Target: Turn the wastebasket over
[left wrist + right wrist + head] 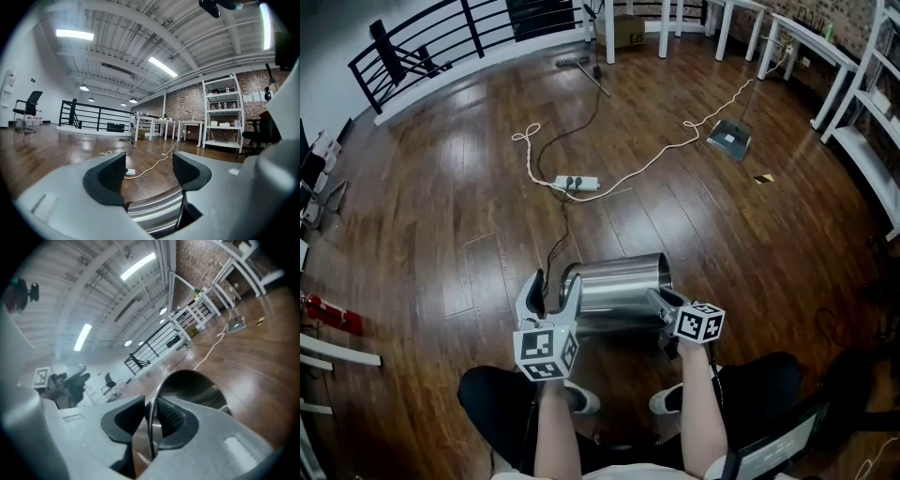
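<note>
**Wastebasket on its side, rim pinched**

My right gripper point(151, 416) is clamped on the thin rim of the steel wastebasket point(619, 281), which lies on its side on my side of the power strip point(577, 183). My left gripper point(555, 292) is spread wide at the other end, gripping nothing. I'd pivot slowly by the rim and steady the smooth wall with the left.

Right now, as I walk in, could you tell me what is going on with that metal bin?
A seated person is handling a steel wastebasket with a gripper in each hand. It lies tipped on its side in front of their knees, above the wood floor. The right gripper has its jaws pinched on the rim. The left gripper sits at the other end, jaws apart and clamping nothing.
</note>
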`<state>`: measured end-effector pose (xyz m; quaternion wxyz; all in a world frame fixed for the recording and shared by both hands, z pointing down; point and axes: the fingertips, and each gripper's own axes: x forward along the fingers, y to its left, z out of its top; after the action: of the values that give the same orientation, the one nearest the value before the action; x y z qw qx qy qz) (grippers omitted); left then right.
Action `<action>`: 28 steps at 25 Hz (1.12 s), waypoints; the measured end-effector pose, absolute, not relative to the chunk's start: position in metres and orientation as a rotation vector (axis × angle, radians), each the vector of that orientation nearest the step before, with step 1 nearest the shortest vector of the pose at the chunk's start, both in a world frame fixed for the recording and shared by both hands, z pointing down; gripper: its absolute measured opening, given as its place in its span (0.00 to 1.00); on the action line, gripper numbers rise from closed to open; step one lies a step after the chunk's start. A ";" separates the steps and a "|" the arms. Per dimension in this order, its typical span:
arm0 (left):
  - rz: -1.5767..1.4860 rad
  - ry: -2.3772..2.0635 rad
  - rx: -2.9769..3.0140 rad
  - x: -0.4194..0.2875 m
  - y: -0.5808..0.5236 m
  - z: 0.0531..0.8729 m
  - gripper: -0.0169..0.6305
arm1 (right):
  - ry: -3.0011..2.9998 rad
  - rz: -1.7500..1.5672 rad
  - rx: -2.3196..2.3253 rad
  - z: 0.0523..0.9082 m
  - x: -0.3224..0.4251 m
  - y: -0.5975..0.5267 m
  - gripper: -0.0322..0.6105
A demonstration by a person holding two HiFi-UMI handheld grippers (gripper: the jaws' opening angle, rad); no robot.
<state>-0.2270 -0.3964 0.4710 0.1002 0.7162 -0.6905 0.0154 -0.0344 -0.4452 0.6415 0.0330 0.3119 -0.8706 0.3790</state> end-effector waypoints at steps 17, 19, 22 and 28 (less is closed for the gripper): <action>0.193 -1.877 2.047 -0.193 -0.409 0.539 0.55 | -2.142 1.035 1.524 0.716 0.089 -0.472 0.26; 0.220 -1.851 2.013 -0.192 -0.413 0.566 0.53 | -2.187 0.989 1.513 0.706 0.087 -0.472 0.26; 0.295 -1.791 1.927 -0.195 -0.418 0.622 0.49 | -2.174 0.902 1.479 0.696 0.092 -0.468 0.26; 0.130 -1.687 1.737 -0.204 -0.418 0.702 0.44 | -2.144 0.943 1.356 0.709 0.092 -0.448 0.26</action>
<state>-0.2042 -0.4181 0.7021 0.3505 0.6709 -0.6515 0.0500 0.0921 -0.4483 0.7095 0.2158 0.4891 -0.7736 0.3402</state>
